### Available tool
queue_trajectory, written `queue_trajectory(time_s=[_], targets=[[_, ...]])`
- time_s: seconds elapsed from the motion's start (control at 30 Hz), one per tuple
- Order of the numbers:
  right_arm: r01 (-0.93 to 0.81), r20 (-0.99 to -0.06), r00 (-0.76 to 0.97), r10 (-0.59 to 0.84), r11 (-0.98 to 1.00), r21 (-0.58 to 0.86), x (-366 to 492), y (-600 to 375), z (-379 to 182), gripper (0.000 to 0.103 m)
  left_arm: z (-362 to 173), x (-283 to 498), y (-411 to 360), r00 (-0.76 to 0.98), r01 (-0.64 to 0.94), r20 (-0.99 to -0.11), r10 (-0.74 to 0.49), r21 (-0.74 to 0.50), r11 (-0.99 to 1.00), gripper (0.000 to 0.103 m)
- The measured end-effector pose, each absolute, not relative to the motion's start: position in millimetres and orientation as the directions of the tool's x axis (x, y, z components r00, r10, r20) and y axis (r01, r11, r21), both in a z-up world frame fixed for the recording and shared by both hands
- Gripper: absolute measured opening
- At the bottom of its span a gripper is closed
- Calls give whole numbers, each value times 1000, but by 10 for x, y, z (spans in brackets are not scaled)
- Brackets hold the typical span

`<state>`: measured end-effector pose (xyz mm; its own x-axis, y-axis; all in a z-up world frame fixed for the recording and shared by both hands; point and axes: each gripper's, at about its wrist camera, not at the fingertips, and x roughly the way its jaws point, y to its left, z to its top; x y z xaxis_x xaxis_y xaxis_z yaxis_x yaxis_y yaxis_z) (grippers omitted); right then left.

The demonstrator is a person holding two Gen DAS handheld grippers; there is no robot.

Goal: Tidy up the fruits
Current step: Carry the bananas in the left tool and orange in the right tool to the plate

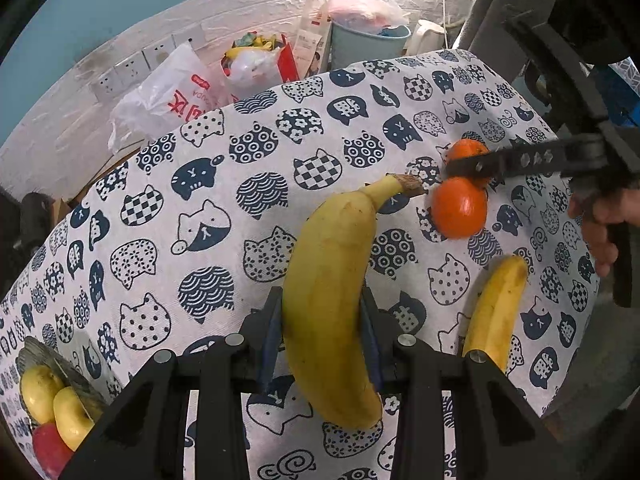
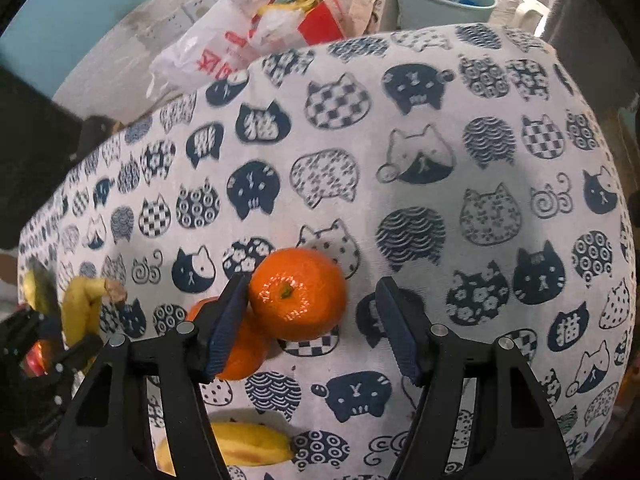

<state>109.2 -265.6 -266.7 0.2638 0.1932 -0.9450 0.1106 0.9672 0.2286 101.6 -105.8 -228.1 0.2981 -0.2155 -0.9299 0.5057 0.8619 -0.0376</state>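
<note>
My left gripper (image 1: 322, 320) is shut on a large yellow banana (image 1: 332, 300), its stem pointing away. A second banana (image 1: 498, 312) lies on the cloth to its right; it also shows in the right wrist view (image 2: 244, 446). Two oranges lie touching: a near one (image 1: 459, 207) and a far one (image 1: 466, 148). My right gripper (image 2: 312, 320) is open around one orange (image 2: 298, 294); its left finger (image 2: 226, 328) sits between that orange and the other orange (image 2: 244, 354). The right pad stands apart from the fruit.
A cat-print tablecloth (image 1: 200, 200) covers the table. A dish (image 1: 40, 356) at the lower left holds two yellow fruits (image 1: 52, 400) and a red one (image 1: 50, 452). Plastic bags (image 1: 172, 92) and a blue bin (image 1: 368, 42) stand behind the table.
</note>
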Motion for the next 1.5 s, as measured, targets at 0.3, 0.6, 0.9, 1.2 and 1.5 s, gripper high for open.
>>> queue_trajectory(time_s=[0.3,0.6,0.9,1.2,1.5], targets=[[65,-947,288,144,983,170,1051,-2565,-2641,47,-2273,1033,-1079,304,500,-927,-219,-40,865,36],[-14,-932,352,83,996,84,828,-2372,-2291,46,-2066,998,-1029,342,483,-909,-239,-49,874,36],[-106,-899,425,106,992,67,629,-2077,-1830,46,-1741,855,-883,388,449,-886,-254,-59,891,36],[-182,-873,454,181,977,109,566,-1690,-1538,46,-1411,670,-504,446,373,-863,-238,-62,926,36],[-274,-863,438,251,952,138,532,-1116,-1442,46,-1248,464,102,503,268,-844,-184,-50,962,36]])
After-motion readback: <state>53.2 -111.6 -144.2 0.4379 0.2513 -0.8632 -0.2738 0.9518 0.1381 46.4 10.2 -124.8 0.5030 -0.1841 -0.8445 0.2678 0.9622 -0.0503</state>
